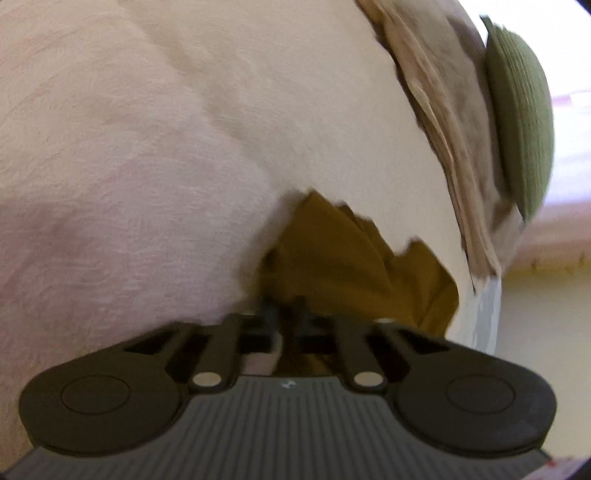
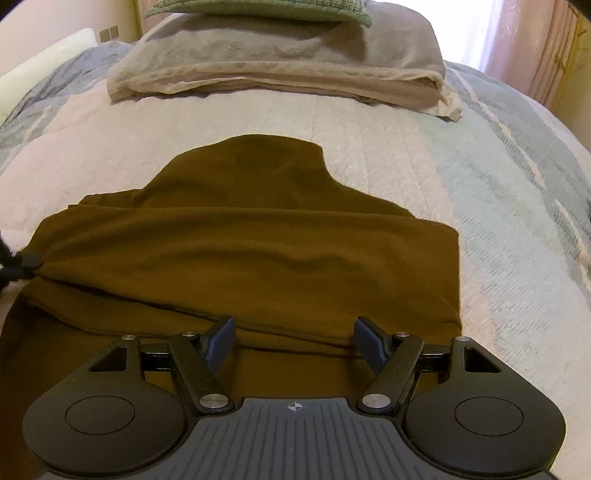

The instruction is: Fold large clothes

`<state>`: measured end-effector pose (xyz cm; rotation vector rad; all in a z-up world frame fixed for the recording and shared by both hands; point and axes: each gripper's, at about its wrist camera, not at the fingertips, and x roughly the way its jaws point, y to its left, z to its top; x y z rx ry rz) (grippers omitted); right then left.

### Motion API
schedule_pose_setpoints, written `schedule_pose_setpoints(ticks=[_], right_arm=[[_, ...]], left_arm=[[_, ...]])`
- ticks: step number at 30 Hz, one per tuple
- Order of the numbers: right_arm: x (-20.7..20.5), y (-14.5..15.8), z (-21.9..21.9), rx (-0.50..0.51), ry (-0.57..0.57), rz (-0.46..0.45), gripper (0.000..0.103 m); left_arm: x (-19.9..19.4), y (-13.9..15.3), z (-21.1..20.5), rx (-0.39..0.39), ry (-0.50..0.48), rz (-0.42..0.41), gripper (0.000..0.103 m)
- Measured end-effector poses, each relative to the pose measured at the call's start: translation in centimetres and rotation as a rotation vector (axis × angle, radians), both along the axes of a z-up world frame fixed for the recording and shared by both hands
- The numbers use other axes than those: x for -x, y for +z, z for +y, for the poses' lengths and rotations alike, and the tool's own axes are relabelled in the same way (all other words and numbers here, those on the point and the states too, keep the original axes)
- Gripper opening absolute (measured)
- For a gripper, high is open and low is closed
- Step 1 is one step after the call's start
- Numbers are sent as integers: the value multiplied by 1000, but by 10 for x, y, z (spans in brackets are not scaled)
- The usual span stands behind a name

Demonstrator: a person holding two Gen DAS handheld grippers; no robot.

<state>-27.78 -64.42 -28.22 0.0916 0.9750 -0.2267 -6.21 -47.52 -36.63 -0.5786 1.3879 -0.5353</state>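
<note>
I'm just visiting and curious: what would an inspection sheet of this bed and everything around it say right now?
Surface: bed with a pale quilted bedspread, blue-grey stripes at its sides.
Job's things: brown garment spread on the bedspread, partly folded over itself.
Clutter: folded beige blanket at the far end, green cushion on top.
Grippers: left gripper shut on the brown garment's edge; right gripper open over the near edge.
Cables: nothing seen.
Surroundings: pink curtain by a bright window; wall sockets.
</note>
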Motion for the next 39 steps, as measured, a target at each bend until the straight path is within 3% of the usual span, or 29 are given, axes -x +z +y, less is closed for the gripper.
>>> schedule_pose_setpoints(ticks=[3, 5, 9, 11, 12, 13, 14, 16, 21, 25, 29, 31, 35, 39], right_arm=[[2, 4, -5, 1, -10, -12, 68], [3, 8, -9, 0, -18, -20, 68], [9, 14, -17, -1, -37, -32, 68], [14, 16, -22, 2, -51, -37, 68], [18, 16, -26, 3, -60, -36, 68], [20, 16, -29, 3, -68, -31, 68], [23, 15, -32, 1, -75, -25, 68], [28, 13, -38, 0, -87, -11, 68], [37, 14, -40, -13, -89, -12, 68], [30, 15, -30, -63, -59, -27, 68], [10, 19, -6, -170, 33, -73, 68], [-3, 18, 6, -247, 77, -95, 68], [-36, 12, 33, -396, 146, -120, 68], [-63, -2, 53, -412, 196, -112, 68]], left_arm=[[5, 18, 1, -32, 18, -91, 2], [11, 38, -9, -92, -29, -200, 2], [46, 88, -70, -312, -348, -652, 2], [67, 98, -105, -350, -536, -783, 2], [75, 93, -125, -346, -666, -768, 3], [84, 82, -145, -359, -809, -703, 6], [93, 72, -157, -370, -893, -665, 7], [107, 61, -165, -378, -955, -676, 7], [104, 59, -147, -366, -893, -664, 7], [86, 67, -124, -301, -815, -628, 8], [80, 76, -101, -195, -798, -612, 17], [83, 78, -95, -219, -812, -638, 17], [60, 64, -86, -236, -723, -577, 18], [27, 49, -99, -182, -673, -531, 18]])
